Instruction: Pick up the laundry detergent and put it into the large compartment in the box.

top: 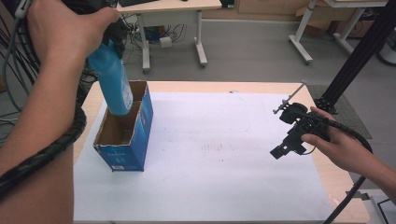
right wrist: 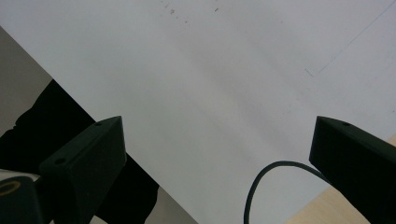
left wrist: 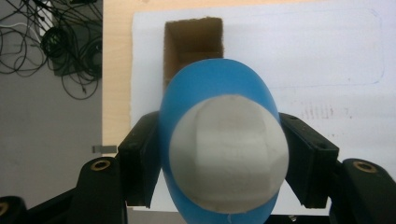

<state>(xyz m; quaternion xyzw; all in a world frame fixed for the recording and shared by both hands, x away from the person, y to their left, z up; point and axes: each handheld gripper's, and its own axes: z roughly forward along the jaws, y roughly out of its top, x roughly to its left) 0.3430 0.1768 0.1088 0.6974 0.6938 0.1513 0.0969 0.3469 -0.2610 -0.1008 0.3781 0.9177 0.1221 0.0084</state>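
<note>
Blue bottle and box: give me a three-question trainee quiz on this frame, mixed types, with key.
1. True or false: the left gripper is shut on the blue bottle.
2. The bottle's lower end is: A) flat on the white sheet, B) at the blue cardboard box opening, C) on the floor.
3. What is between the right gripper jaws?

Key
1. True
2. B
3. Nothing; they stand open above the sheet.

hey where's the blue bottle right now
In the high view the blue bottle is at the left, held upright in the left tongs, its lower end inside the open blue cardboard box on the white mat.
</note>
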